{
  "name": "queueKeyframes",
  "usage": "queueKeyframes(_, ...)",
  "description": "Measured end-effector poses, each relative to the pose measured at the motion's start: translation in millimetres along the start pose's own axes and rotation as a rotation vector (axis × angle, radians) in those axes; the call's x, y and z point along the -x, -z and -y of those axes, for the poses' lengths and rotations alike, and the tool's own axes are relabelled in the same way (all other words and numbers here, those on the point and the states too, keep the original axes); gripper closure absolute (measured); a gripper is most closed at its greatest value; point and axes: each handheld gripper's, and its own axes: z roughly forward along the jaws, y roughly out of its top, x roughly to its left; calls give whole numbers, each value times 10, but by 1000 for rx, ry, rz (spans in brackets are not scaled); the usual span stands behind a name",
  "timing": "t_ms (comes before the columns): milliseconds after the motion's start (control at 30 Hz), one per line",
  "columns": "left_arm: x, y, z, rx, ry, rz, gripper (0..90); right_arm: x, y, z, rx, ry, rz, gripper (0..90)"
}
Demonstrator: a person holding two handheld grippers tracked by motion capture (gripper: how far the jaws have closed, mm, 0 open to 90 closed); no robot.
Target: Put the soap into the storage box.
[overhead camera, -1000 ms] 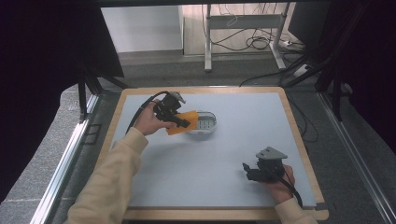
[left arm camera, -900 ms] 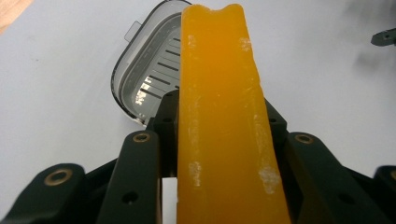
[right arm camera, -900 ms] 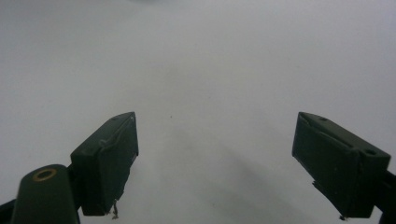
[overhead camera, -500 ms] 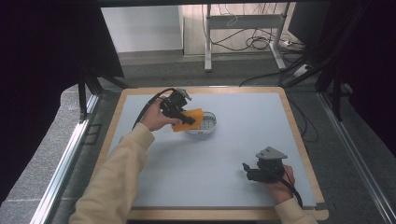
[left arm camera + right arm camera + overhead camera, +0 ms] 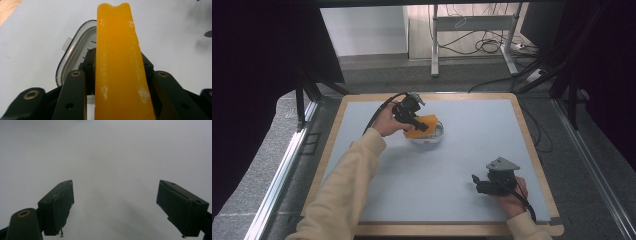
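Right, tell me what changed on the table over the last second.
The left gripper, shut on the orange sponge, carried it a little to the right, so it now hangs over the clear container instead of beside its left end. The grip on the sponge is unchanged. The container stayed where it was, and the right gripper stayed put near the table's right front, jaws open.

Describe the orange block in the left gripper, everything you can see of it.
The orange block is a flat, thick slab, plain orange, spongy or waxy in look, with pale scuffs on its narrow face and a shallow notch in its far end. It stands on edge, clamped between the black jaws of the left gripper, which press on its two broad sides. It hangs over the clear plastic container near the far left of the pale table; whether it touches the container cannot be told.
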Motion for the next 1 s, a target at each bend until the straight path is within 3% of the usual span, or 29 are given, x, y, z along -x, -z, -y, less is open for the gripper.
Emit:
queueKeyframes(200, -57, -67, -19, 15, -1, 24, 619, 2, -1, -1, -1, -4, -1, 150)
queueKeyframes(567, -107, -177, -86, 20, -10, 31, 620, -4, 0, -2, 0, 0, -2, 150)
queueKeyframes(733, -128, -244, -110, 33, -17, 57, 619, 0, -1, 0, -1, -1, -2, 150)
queueKeyframes(1000, -225, -395, -71, 29, -28, 73, 619, 4, -2, 2, -2, 0, 0, 150)
